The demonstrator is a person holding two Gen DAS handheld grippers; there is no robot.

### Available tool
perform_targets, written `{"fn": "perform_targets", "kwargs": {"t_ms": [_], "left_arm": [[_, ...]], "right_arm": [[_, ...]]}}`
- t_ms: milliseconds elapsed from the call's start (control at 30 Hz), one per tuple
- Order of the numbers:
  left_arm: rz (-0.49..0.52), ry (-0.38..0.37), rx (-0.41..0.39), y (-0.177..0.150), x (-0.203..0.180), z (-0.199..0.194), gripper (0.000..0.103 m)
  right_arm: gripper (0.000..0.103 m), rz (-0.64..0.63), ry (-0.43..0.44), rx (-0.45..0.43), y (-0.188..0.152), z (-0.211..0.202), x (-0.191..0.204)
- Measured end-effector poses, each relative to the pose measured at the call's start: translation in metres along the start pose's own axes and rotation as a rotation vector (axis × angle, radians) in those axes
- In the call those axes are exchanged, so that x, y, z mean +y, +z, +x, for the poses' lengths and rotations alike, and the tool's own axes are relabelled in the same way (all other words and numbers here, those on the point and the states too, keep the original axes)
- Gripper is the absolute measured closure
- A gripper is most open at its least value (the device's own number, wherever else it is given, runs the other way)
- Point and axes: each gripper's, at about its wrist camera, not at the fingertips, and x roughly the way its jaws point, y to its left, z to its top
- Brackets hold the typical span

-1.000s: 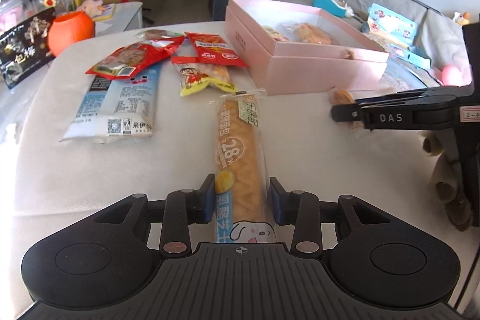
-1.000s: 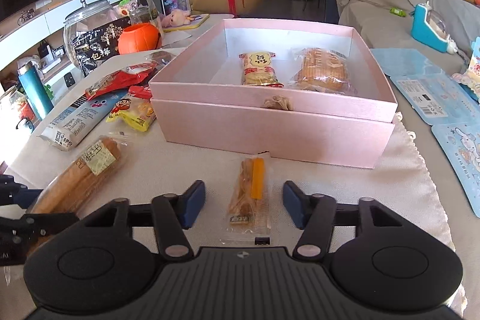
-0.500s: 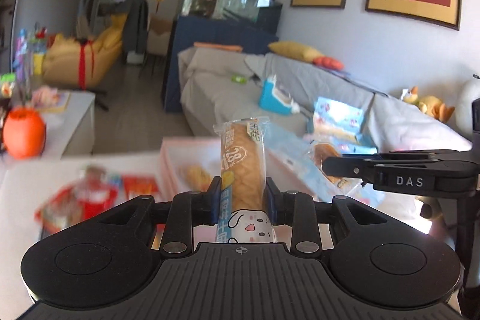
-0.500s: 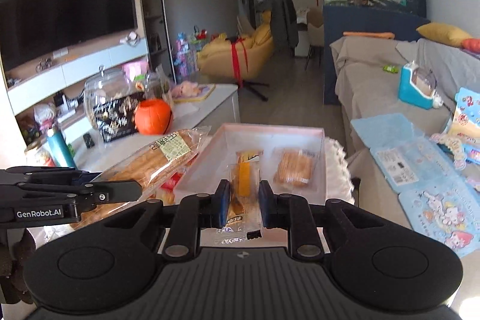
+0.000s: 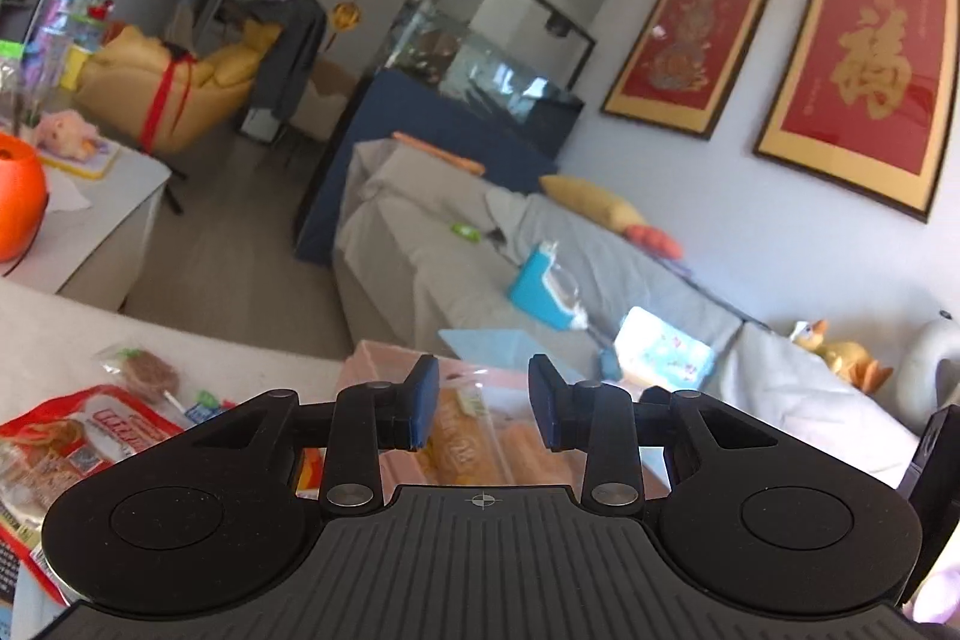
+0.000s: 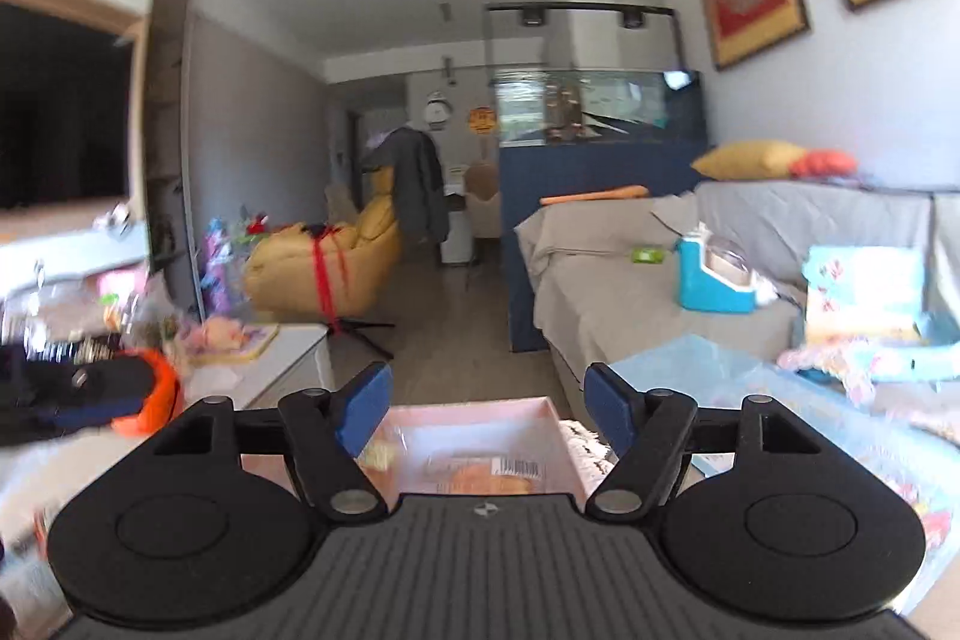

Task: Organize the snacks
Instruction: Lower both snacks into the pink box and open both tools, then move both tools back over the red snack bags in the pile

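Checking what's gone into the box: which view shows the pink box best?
The right wrist view: the pink box sits centred beyond the opening, empty right gripper, with its far rim and wrapped snacks visible. The left wrist view shows only a strip of it, mostly hidden by the gripper.

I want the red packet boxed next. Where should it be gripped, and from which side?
Probably the right-hand end of the red packet, the one nearest the pink box. It lies flat on the table, so there is no height to clamp. Come down at a slant from the box side and pinch that thin sealed edge.
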Motion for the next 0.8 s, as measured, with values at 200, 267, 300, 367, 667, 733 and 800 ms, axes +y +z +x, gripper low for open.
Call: {"fn": "perform_targets", "kwargs": {"t_ms": [200, 267, 300, 367, 667, 733, 800], "left_arm": [[-0.063, 0.163, -0.019, 0.016, 0.003, -0.032, 0.066], [-0.058, 0.256, 0.0, 0.017, 0.008, -0.058, 0.066], [-0.051, 0.297, 0.033, 0.015, 0.011, -0.068, 0.066], [-0.031, 0.388, 0.154, 0.009, 0.023, -0.09, 0.066], [0.018, 0.686, 0.286, -0.033, 0.072, -0.152, 0.066], [0.001, 0.666, 0.262, -0.039, 0.072, -0.155, 0.066], [0.004, 0.623, 0.248, -0.047, 0.068, -0.152, 0.066]], "right_arm": [[0.031, 0.081, 0.024, 0.074, 0.007, 0.011, -0.014], [0.031, 0.095, 0.038, 0.098, 0.013, 0.003, -0.013], [0.031, 0.092, 0.057, 0.115, 0.015, -0.002, -0.012], [0.031, 0.057, 0.096, 0.161, 0.015, -0.019, -0.005], [0.031, -0.06, 0.339, 0.329, -0.001, -0.067, 0.074], [0.032, -0.101, 0.367, 0.364, -0.007, -0.07, 0.098], [0.031, -0.129, 0.396, 0.395, -0.012, -0.069, 0.117]]}}
